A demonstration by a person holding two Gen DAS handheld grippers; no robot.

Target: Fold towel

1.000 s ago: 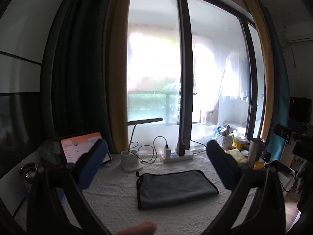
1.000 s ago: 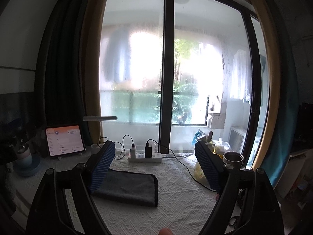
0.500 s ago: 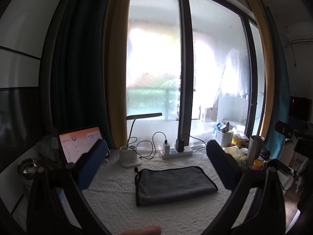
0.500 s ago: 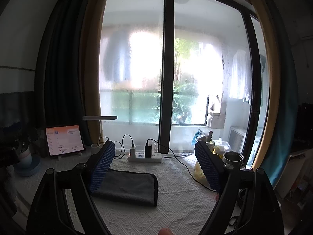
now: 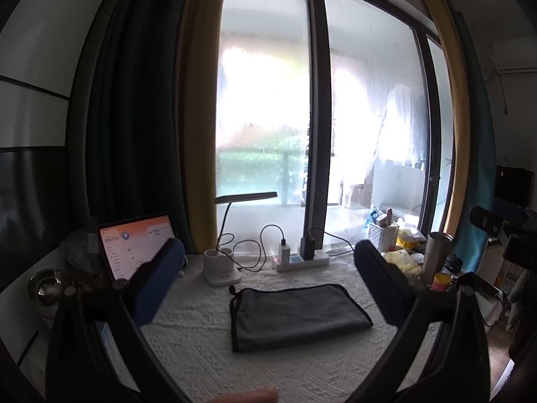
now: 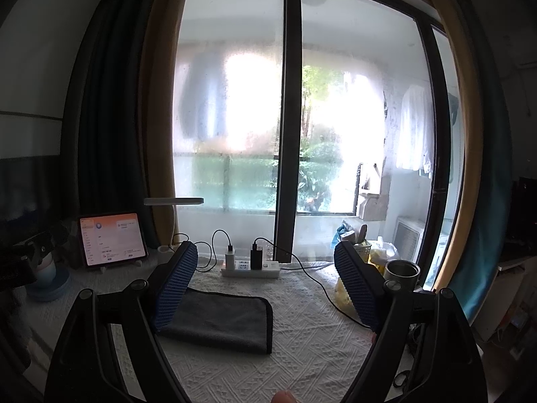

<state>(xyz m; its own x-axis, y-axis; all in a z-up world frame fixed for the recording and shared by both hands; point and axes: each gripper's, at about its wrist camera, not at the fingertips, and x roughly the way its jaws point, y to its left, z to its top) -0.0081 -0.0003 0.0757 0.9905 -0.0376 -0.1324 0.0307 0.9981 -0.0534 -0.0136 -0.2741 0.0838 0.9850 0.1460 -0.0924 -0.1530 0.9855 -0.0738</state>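
The grey towel (image 5: pixel 295 315) lay folded flat near the middle of the table (image 5: pixel 188 346), on a white textured tablecloth (image 6: pixel 302 362), its long axis running left to right, parallel to the window-side edge. Dark piping edged it, and a small hanging loop showed at its far left corner.

At the table's far left corner a tablet (image 5: pixel 134 248) stood propped with an orange-and-white screen; its writing was too small to read. Next along the back edge came a white desk lamp (image 5: pixel 221 268), then a white power strip (image 5: pixel 302 262) with a white charger and a black one plugged in, then a white basket (image 5: pixel 382 238) and a steel tumbler (image 5: pixel 436 255) towards the far right corner.

The left gripper (image 5: pixel 268 268) hovered above the near edge, level and pointing at the window, its blue-padded jaws spread wide and holding nothing. The right gripper (image 6: pixel 265 275) hung likewise, jaws wide apart and empty, its left finger overlapping the towel's left end in the right wrist view.
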